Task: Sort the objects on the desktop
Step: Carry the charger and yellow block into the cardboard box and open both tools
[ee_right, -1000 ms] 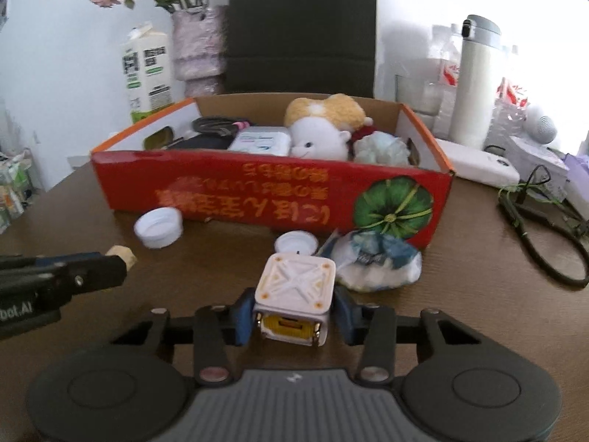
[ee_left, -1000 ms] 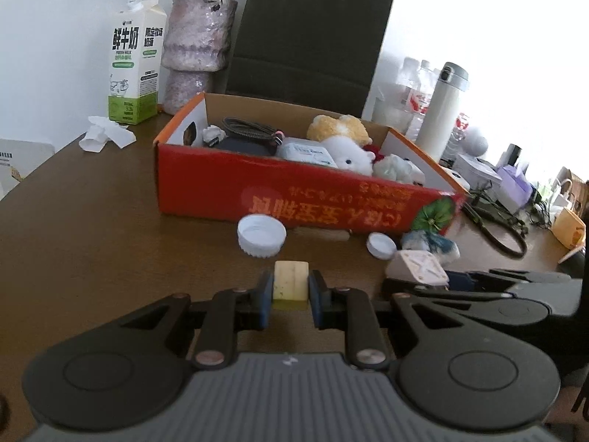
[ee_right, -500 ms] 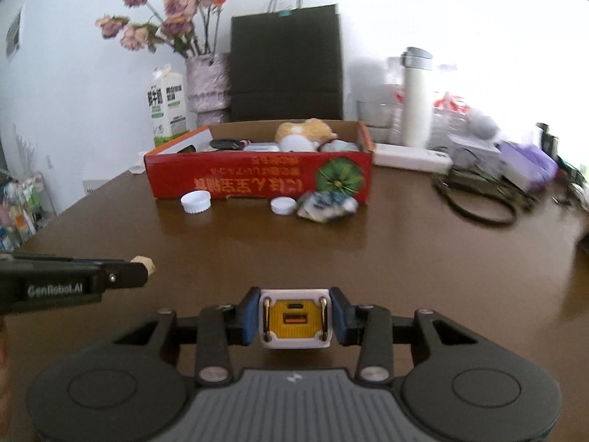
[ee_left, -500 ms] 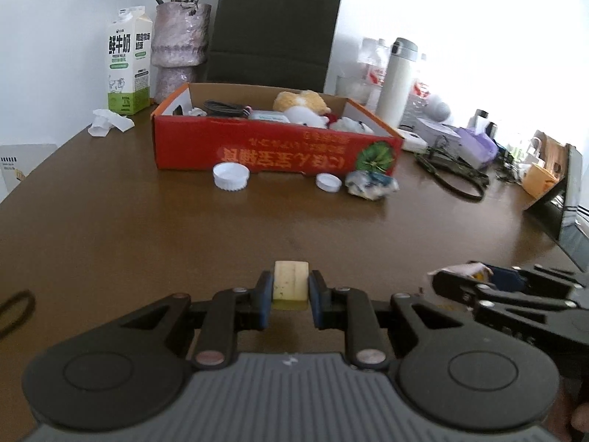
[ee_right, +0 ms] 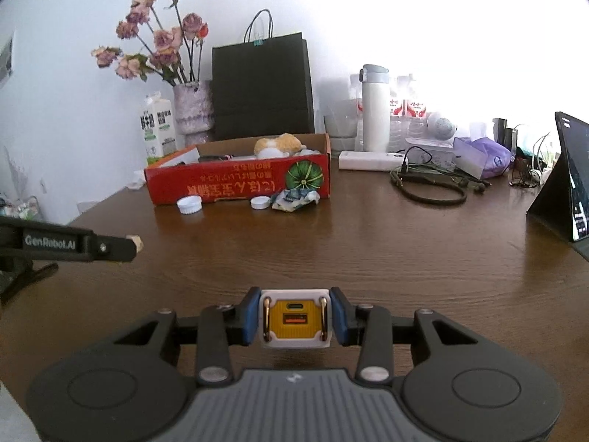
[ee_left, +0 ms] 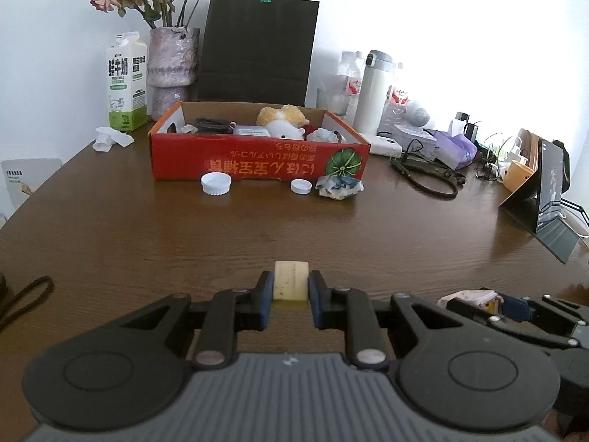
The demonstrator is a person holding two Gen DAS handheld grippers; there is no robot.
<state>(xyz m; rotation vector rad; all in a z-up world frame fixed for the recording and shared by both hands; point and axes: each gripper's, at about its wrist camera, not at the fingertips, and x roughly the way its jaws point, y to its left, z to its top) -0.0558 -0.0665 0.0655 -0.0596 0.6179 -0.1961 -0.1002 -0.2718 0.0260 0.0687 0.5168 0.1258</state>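
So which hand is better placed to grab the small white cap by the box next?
Neither: the left tool grips an eraser, the right tool a charger.

A box [ee_left: 257,164] is set far on the table [ee_left: 257,228], with a toy [ee_left: 281,123] in it. Two caps [ee_left: 215,184] and a wrapper [ee_left: 338,186] lie just before the box. A carton [ee_left: 126,83] and vase [ee_left: 172,70] stand behind it at left, a bag [ee_left: 257,44] directly behind, a flask [ee_left: 371,92] at right. A tablet [ee_left: 548,191] is propped far right.
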